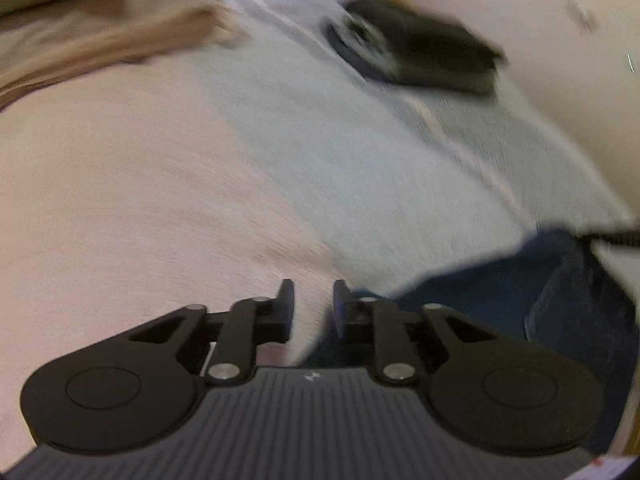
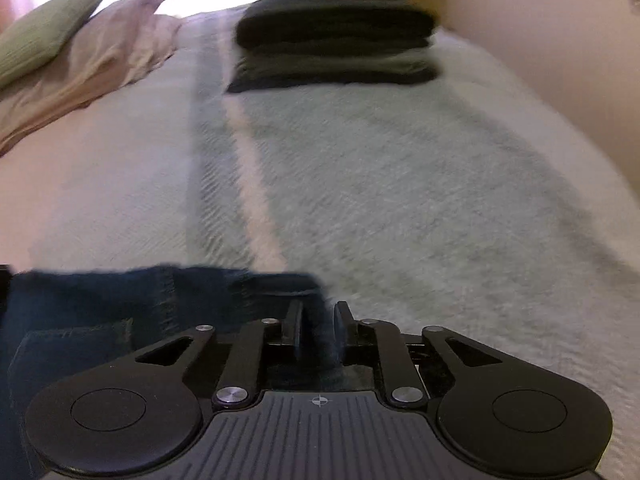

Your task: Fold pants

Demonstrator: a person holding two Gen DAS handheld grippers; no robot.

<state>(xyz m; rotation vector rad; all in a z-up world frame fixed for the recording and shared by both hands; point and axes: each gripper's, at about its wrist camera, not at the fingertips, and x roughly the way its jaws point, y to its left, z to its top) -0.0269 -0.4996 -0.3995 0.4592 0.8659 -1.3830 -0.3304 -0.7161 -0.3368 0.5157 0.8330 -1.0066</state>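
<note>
Right gripper (image 2: 316, 326) jaws pinch the pants (image 2: 120, 300) edge near the bed (image 2: 400, 180) edge; left gripper (image 1: 313, 308) jaws spread, denim just right.

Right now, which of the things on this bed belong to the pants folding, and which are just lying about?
Part of the job:
- blue jeans
- right hand-held gripper
- left hand-held gripper

Just lying about:
- stack of dark folded clothes
- green pillow
- pink pillow

The right gripper (image 2: 317, 326) pinches the blue pants' (image 2: 120, 300) corner (blurred) over the bedspread (image 2: 400, 180).
</note>
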